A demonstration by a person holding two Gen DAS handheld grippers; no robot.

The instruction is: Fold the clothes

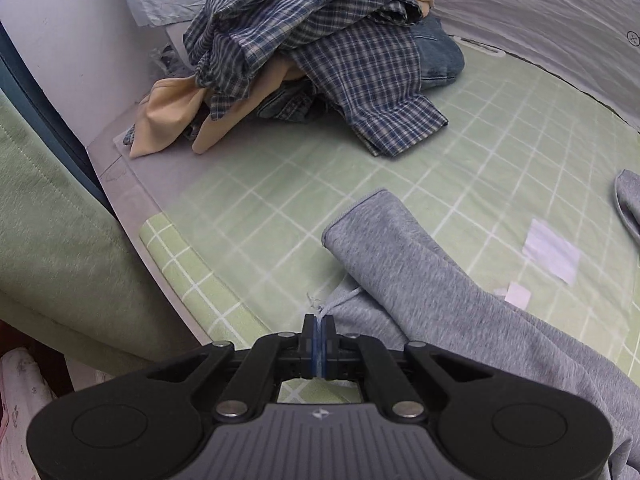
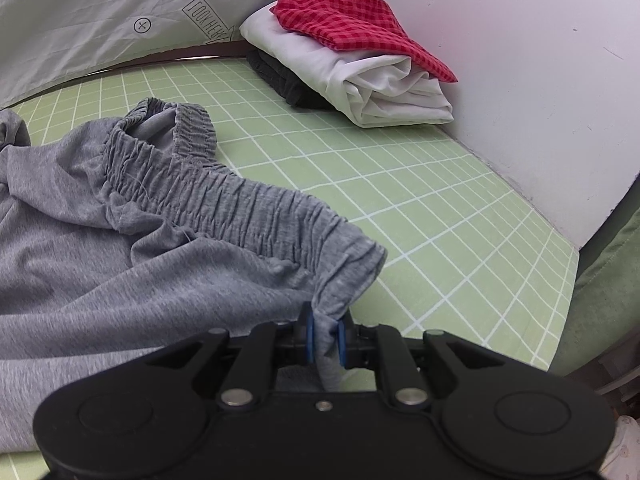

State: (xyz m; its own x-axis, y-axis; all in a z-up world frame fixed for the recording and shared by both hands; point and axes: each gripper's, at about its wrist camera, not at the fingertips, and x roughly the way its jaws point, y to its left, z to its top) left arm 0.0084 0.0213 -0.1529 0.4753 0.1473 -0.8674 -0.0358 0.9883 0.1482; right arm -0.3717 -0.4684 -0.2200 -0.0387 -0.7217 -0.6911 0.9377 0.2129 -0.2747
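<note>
On the green grid sheet (image 2: 420, 200), grey sweatpants (image 2: 120, 248) are lying spread and rumpled, waistband (image 2: 248, 208) toward the right gripper (image 2: 325, 334). Right jaws are pinching the waistband's near corner, fabric bunching between the blue pads. Left gripper (image 1: 319, 330) is sitting at the pants' hem edge with jaws pressed together on a thin bit of grey edge and frayed thread; one pant leg (image 1: 400, 248) is running forward just beside the jaws, to their right.

Left view only: unfolded heap of blue plaid shirts (image 1: 320, 40), beige garment (image 1: 172, 116) and denim (image 1: 436, 52) well apart at the far edge, plus white paper scraps (image 1: 552, 256) on the sheet. Right view only: folded stack, red checked cloth (image 2: 352, 24) on white cloth (image 2: 360, 76) on dark cloth (image 2: 284, 80), near the wall (image 2: 540, 80).

Both grippers are pointing forward, low over the sheet, level.
</note>
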